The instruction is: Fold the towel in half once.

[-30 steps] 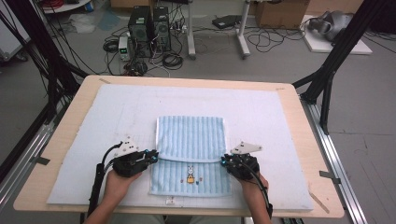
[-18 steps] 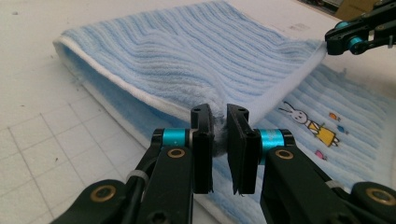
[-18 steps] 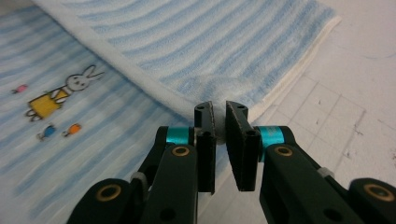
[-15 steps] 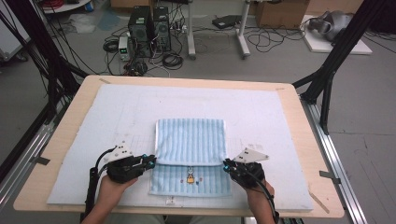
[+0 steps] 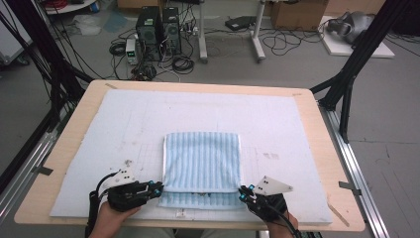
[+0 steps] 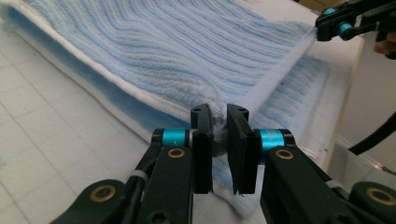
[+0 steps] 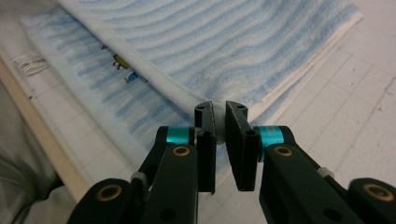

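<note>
left tongs [image 6: 219, 122] pinching towel [image 5: 202, 161] corner | right tongs [image 7: 219, 120] pinching opposite corner | white tag [image 7: 28, 63] beyond right tongs, print unreadable

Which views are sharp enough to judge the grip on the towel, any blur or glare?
High view: even light, no glare, soft focus, grippers small. Left gripper view: towel ribs crisp, left gripper jaws dark, far background washed out. Right gripper view: right gripper pinch sharp, towel stripes clear, bottom-left corner blurred.
</note>
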Tool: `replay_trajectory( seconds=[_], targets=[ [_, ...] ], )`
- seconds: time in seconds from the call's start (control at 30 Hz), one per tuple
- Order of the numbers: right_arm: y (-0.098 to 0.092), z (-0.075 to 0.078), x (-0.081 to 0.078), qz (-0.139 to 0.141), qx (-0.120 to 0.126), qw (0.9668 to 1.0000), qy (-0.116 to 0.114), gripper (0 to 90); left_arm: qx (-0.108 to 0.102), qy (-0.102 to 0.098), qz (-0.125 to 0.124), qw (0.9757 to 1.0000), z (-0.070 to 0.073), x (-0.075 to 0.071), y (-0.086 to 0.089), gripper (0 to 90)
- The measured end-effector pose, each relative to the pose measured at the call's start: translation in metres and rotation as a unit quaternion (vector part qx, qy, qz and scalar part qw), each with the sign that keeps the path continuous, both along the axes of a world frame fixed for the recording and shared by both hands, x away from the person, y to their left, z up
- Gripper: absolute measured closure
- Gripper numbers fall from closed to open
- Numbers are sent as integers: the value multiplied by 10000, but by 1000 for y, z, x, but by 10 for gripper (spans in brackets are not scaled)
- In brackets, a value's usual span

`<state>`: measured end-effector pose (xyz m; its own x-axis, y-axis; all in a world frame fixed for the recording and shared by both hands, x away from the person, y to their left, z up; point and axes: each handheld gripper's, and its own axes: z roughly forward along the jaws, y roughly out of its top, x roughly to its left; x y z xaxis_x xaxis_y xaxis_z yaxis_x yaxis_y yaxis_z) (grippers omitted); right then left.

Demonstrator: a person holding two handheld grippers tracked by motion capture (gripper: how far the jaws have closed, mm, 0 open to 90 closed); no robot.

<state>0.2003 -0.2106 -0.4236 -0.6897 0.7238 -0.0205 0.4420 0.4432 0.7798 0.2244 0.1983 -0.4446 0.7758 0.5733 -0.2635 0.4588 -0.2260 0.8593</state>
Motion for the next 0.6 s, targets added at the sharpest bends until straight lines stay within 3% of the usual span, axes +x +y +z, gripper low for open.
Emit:
replay_trajectory(
  seconds=[0.3, 0.43, 0.47, 0.53, 0.6],
  targets=[
    [3, -2, -21, 51, -163, 9999, 20, 824, 144, 72, -196, 9997, -7, -18, 1, 805],
    [1, -6, -27, 19, -164, 9998, 64, 813, 101, 77, -296, 9995, -6, -21, 2, 787],
    [0, -7, -27, -36, -176, 9998, 75, 752, 77, 75, -227, 9997, -6, -20, 3, 722],
    [-5, -7, -25, -270, 49, 9996, 116, 617, 5, 12, 63, 10000, -4, -16, 5, 531],
    [-9, -4, -20, -470, 276, 9985, 48, 531, -91, -47, 217, 9997, 0, -11, 8, 494]
  ],
)
